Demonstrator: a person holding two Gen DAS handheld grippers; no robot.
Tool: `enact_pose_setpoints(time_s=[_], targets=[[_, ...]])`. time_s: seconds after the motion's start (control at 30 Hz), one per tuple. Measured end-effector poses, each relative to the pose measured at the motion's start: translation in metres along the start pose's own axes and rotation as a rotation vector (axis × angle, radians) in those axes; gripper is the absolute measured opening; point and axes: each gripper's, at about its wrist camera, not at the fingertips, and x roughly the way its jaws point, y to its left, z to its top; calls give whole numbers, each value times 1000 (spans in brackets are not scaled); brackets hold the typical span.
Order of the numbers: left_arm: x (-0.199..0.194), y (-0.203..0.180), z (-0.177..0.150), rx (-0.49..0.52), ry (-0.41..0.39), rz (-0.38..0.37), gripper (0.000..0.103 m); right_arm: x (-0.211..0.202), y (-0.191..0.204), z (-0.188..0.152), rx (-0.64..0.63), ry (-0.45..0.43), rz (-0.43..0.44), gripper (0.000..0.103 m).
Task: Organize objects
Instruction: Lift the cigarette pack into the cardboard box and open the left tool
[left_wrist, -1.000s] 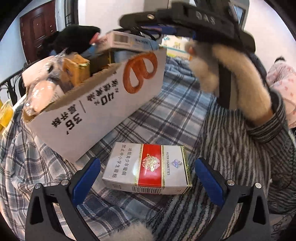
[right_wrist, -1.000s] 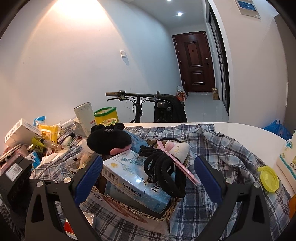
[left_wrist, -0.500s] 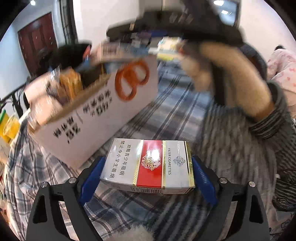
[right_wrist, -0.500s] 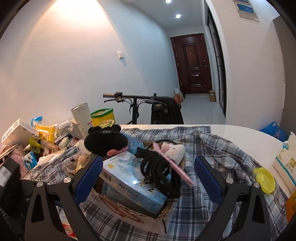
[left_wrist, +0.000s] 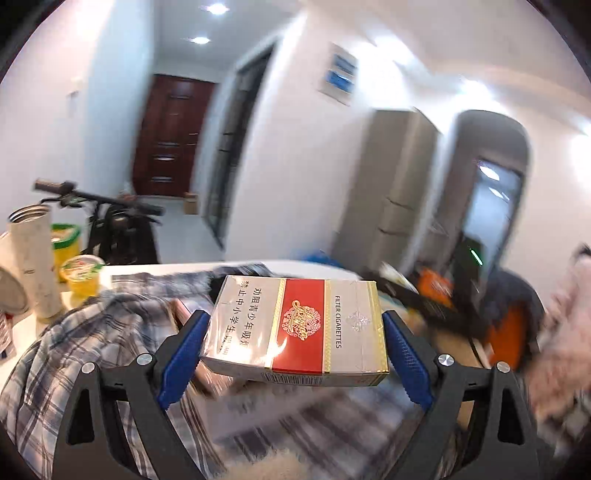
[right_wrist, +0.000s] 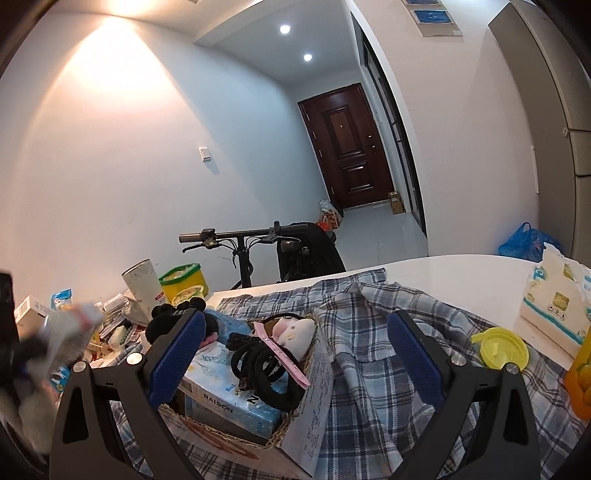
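My left gripper (left_wrist: 291, 354) is shut on a white, red and gold cigarette carton (left_wrist: 295, 332) and holds it lifted above the plaid cloth (left_wrist: 74, 354). My right gripper (right_wrist: 295, 354) is open and empty, hovering just above the cardboard box (right_wrist: 306, 432) on the plaid cloth (right_wrist: 369, 332). The box holds a blue tissue pack (right_wrist: 229, 387), black hair ties (right_wrist: 266, 365), a pink-white plush (right_wrist: 295, 328) and a black plush (right_wrist: 166, 317). The left view is blurred by motion.
A pile of packets and small boxes (right_wrist: 74, 332), a white cup (right_wrist: 142, 284) and a green-lidded tub (right_wrist: 184, 282) sit at the left. A yellow lid (right_wrist: 500, 347) and tissue pack (right_wrist: 554, 310) lie at the right. A bicycle (right_wrist: 258, 251) stands behind the table.
My left gripper closed on the cigarette carton and lifted it off the cloth, swinging up to face the room. My right gripper stayed open over the box, tilting up slightly.
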Motion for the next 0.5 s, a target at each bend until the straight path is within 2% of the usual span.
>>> enact_pose_setpoints(time_s=[0.1,0.17,0.2,0.33,0.5], targets=[[25,-2,32,-39,35,5,93,-1,-1,1,3,-5,-3,99],[45,-15,46,-7,96,69,93,-1,-1,1,6,-3,-2,99],[64,-29,52,48,155,131,93,-1,-2,1,10,-3,-3,99],[115,-74,40,300,345,388,93,-5,-6,2,31,-13,-15,99],[143,-86,26,404,432,364,93,-6,-17,2,88,-10,-17,99]])
